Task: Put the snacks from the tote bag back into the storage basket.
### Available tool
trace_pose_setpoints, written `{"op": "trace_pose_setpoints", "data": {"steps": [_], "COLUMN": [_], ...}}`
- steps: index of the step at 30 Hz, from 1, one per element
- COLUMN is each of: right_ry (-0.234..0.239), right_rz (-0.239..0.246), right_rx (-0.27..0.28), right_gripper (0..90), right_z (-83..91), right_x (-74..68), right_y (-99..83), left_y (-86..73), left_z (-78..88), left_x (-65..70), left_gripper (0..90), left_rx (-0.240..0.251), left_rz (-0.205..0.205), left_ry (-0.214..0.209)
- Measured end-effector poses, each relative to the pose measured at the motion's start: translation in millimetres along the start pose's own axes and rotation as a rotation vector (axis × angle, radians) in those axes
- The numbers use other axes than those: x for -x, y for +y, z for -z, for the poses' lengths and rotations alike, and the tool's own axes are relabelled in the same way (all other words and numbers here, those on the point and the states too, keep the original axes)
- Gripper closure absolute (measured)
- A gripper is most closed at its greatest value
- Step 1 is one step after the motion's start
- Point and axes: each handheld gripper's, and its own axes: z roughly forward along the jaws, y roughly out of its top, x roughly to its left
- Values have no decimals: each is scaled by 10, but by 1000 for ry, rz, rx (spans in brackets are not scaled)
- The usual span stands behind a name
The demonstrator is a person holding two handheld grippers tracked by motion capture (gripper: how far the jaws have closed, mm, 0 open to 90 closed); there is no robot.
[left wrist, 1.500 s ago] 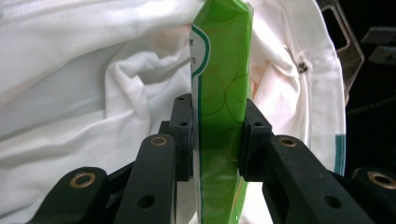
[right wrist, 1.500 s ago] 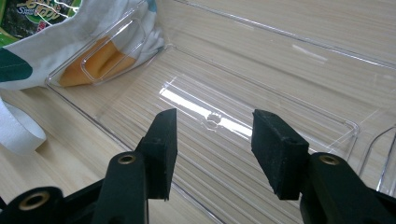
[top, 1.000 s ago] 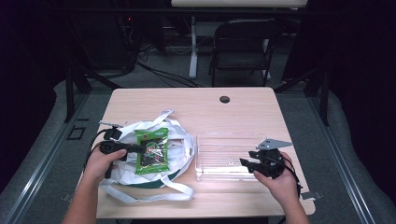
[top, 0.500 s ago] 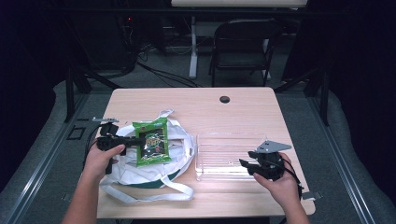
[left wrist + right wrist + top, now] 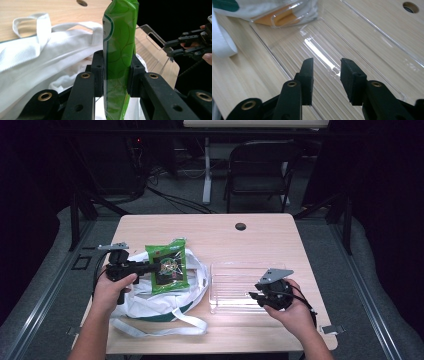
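Left gripper (image 5: pixel 156 265): jaws clamped on a green snack packet (image 5: pixel 168 266), one pad on each flat face, seen close in the left gripper view (image 5: pixel 115 72).
Green packet: held upright, above the open white cloth bag (image 5: pixel 150 300) on the left part of the wooden table (image 5: pixel 240 245).
Clear plastic tray (image 5: pixel 235 280): flat on the table, just right of the bag.
Right gripper (image 5: pixel 256 296): at the tray's near right corner; its jaws have just been closing, still apart, nothing between them (image 5: pixel 327 72).
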Motion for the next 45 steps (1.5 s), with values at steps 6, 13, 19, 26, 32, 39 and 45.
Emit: {"op": "trace_pose_setpoints", "data": {"steps": [6,13,19,26,32,39,45], "right_ry": [44,82,112,134,144,163,157], "right_rz": [54,97,130,180,250,324,395], "right_rx": [-30,-89,-125,-149,-168,-175,-175], "right_gripper": [617,604,600,596,580,545,508], "right_z": [7,35,59,67,81,127,189], "right_x": [7,110,166,188,151,65,56], "right_y": [215,342,434,587,773,1036,1291], "left_y": [23,26,16,16,27,35,46], "left_z": [4,-62,-155,-190,-198,-206,-203], "left_x": [74,153,208,283,340,392,435], "left_gripper": [727,727,728,727,729,729,729], "left_rx": [21,15,15,27,48,68,94], "left_rz": [-22,-42,-61,-93,-113,-128,-143], "left_ry": [-13,-31,-28,-11,-10,-13,-31]}}
